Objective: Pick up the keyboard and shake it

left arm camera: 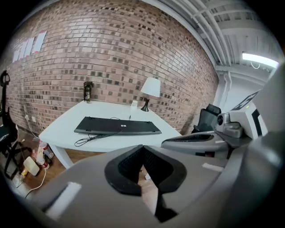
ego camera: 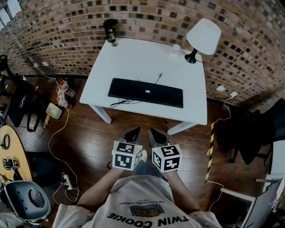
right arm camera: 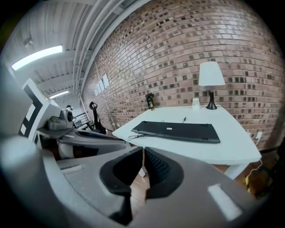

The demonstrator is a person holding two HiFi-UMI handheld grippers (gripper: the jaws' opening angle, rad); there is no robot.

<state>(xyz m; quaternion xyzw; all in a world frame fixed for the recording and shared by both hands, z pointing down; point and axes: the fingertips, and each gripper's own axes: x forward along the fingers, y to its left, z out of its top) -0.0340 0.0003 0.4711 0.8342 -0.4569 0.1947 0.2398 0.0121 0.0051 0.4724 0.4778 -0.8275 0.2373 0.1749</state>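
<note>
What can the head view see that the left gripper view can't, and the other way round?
Only the head view shows the person's shirt, the striped floor tape and the power strip. Only the left gripper view shows the ceiling light and the ceiling pipes. Both show the white table, the black keyboard lying on it, the lamp and the brick wall.

We're in a loft-style office here: brick wall (ego camera: 147,13) across the top, white desk (ego camera: 133,62) with lamp (ego camera: 202,38) (keyboard (ego camera: 145,92) too), office chair (ego camera: 262,129) at right edge, cables (ego camera: 49,141) trailing over the wood floor (ego camera: 89,138).
</note>
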